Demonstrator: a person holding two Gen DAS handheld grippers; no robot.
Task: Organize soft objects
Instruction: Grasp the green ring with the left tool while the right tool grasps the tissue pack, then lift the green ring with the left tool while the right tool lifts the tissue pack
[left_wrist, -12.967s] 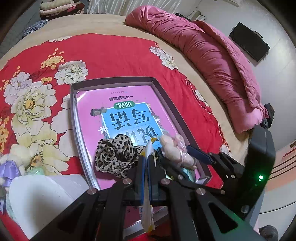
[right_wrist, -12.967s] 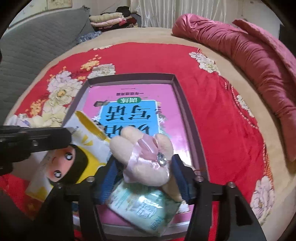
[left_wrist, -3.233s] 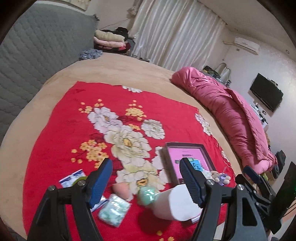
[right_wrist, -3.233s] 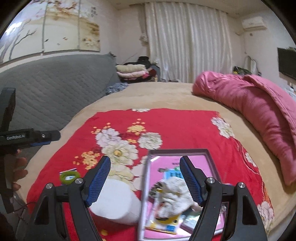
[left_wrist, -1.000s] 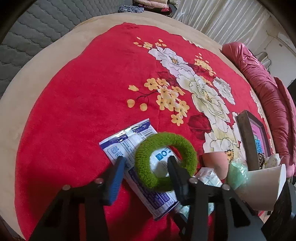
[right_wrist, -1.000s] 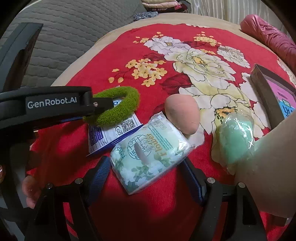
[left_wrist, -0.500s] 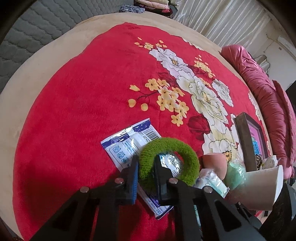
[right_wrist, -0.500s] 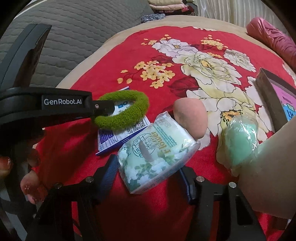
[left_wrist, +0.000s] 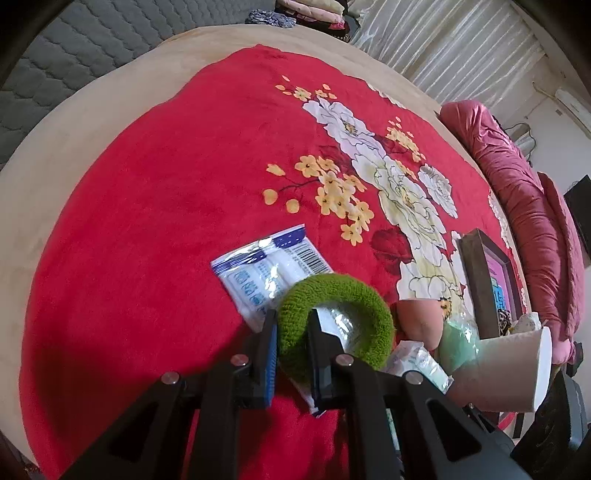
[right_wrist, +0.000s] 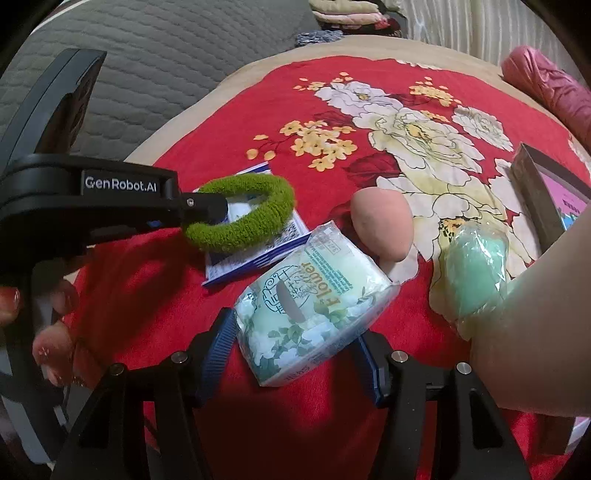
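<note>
left gripper (left_wrist: 291, 343) is clamped on the green ring (left_wrist: 334, 326), right gripper (right_wrist: 295, 354) squeezing the tissue pack (right_wrist: 314, 310). both still need boxing; sponge (right_wrist: 382, 229), wipes (left_wrist: 266, 277) wait just ahead.

Wide bare room is left on the red blanket (left_wrist: 155, 206) beyond the blue packet (left_wrist: 266, 273), while the near right is crowded by a pink sponge (right_wrist: 382, 225), green pouch (right_wrist: 474, 269), white roll (left_wrist: 506, 369) and tray (left_wrist: 480, 273).
</note>
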